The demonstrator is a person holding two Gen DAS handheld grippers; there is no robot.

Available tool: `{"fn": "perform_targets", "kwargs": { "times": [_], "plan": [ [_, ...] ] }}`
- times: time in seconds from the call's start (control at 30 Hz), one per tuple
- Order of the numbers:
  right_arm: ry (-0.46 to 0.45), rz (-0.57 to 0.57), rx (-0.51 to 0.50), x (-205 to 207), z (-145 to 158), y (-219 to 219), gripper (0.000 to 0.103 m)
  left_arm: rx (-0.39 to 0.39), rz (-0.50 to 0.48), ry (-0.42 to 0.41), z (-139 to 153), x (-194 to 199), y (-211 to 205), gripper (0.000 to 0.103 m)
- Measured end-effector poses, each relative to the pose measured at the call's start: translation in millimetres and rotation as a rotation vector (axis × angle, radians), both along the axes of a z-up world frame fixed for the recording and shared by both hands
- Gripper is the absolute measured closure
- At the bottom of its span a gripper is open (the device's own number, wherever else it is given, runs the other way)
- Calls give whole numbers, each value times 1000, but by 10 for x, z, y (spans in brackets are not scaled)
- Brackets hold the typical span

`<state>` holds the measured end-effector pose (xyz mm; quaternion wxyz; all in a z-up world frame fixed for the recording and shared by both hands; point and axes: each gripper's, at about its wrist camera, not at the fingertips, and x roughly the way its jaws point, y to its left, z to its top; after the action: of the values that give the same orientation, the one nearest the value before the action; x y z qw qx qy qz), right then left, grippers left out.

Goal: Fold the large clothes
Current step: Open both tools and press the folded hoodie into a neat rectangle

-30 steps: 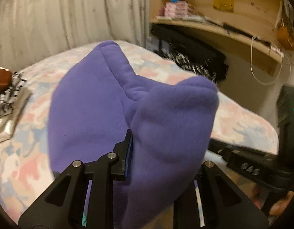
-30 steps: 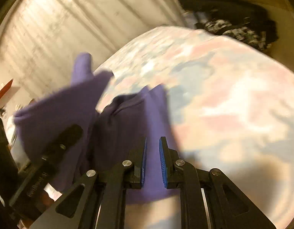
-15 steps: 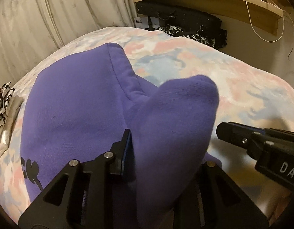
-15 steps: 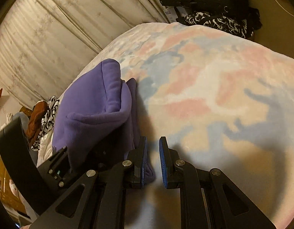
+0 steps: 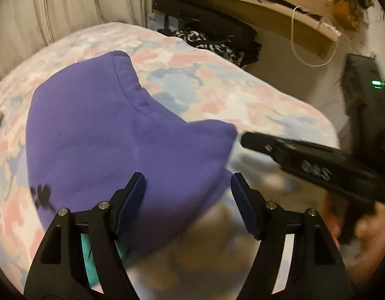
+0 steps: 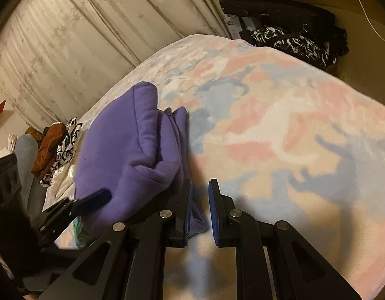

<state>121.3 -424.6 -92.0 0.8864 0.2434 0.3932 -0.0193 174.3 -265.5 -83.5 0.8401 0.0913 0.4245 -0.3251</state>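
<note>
**Purple sweatshirt lies bundled on the bed**

The bed [image 6: 280, 130] fills the room ahead of both tools. The purple sweatshirt [image 5: 112, 135] lies on it doubled over, bulky and lopsided, just ahead of the left gripper [image 5: 187, 200], whose jaws are spread and hold nothing. The right gripper [image 6: 200, 207] sits beside the fabric's edge, jaws slightly parted, empty. I'd say the fold is laid; tidying is left.

The sweatshirt [image 5: 97, 135] is purple, with a blurred black mark near one edge, perhaps a print. The bed [image 6: 280, 130] cover is blotched pink, pale blue and cream, and the curtain [image 6: 80, 40] is beige with small faint sprigs.
</note>
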Motion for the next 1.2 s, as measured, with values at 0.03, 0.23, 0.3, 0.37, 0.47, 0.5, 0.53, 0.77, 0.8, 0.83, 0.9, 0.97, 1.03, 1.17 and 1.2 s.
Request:
{"fn": "perform_targets", "kwargs": {
  "times": [0.03,0.23,0.3,0.37,0.47,0.5,0.53,0.77,0.8,0.83,0.9,0.97,1.03,1.17,1.2],
  "plan": [
    [-2,5,-8,-7,53,0,82,-12,3,12,83,-28,101,34],
    [-46,45,-40,32,478,18,65,30,131,-11,451,131,657,34],
    [-48,78,-21,117,589,33,64,106,218,-24,481,311,828,34],
    [-37,129,31,289,698,58,64,152,281,-8,473,491,977,34],
    [-9,183,85,606,821,127,60,131,319,74,407,794,1183,34],
    [7,199,88,716,836,156,58,126,334,102,369,901,1241,34],
    [24,212,92,843,838,193,57,121,342,121,329,989,1274,34],
    [227,260,137,1668,416,378,51,6,305,180,111,1354,1247,28],
    [246,249,134,1726,326,374,51,13,298,173,57,1435,1169,22],
    [268,242,146,1790,237,361,51,22,291,163,20,1476,1135,17],
    [291,246,202,1869,53,336,51,34,280,157,-61,1569,1069,12],
    [278,276,257,1910,-50,339,52,41,274,167,-140,1678,1023,10],
    [249,310,243,1910,-87,396,68,48,261,180,-191,1762,978,8],
    [172,319,149,1752,35,430,91,103,238,177,-222,1800,881,7],
    [149,301,150,1703,26,386,92,118,234,175,-233,1794,863,6]
  ]
}}
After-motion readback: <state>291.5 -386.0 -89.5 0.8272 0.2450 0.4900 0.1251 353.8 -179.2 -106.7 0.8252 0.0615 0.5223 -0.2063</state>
